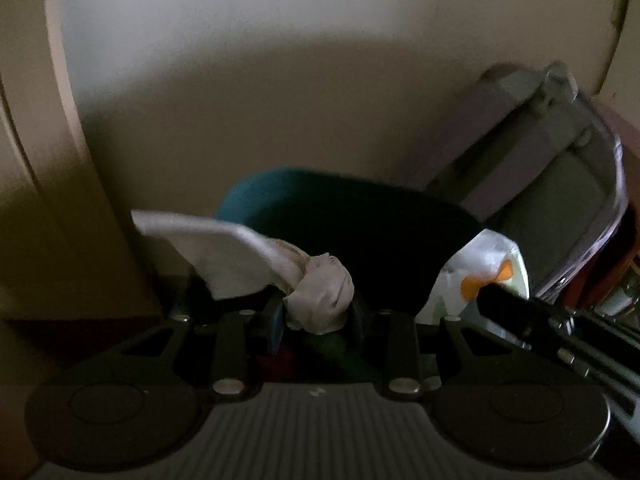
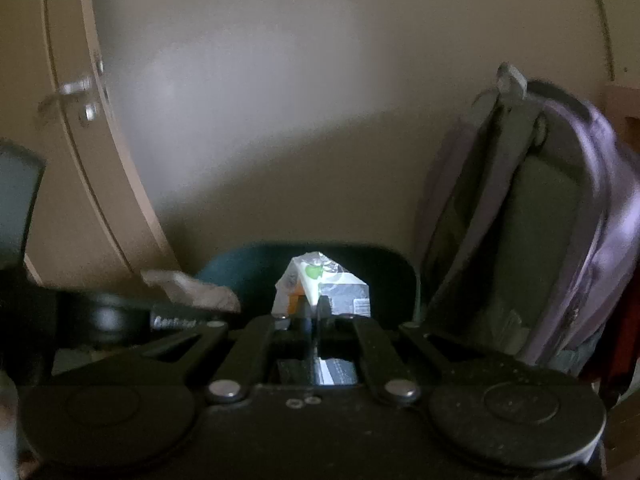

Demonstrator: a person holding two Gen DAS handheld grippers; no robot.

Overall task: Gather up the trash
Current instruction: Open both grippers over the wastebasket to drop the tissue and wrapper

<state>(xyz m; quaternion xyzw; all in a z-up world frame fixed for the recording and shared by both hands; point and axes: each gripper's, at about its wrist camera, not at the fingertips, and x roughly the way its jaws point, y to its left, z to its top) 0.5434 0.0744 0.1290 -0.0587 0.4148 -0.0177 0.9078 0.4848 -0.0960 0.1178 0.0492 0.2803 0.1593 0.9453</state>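
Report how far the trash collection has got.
Done: both pieces are picked up. In hand: the left gripper is shut on a crumpled tissue, the right gripper on a shiny wrapper, both held at the dark teal bin. Left: releasing them into it. The bin's contents are too dark to judge.

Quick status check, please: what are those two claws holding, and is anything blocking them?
Left gripper shut on crumpled tissue. Right gripper shut on plastic wrapper. Dark teal bin just ahead, purple backpack beside it; nothing seen in between.
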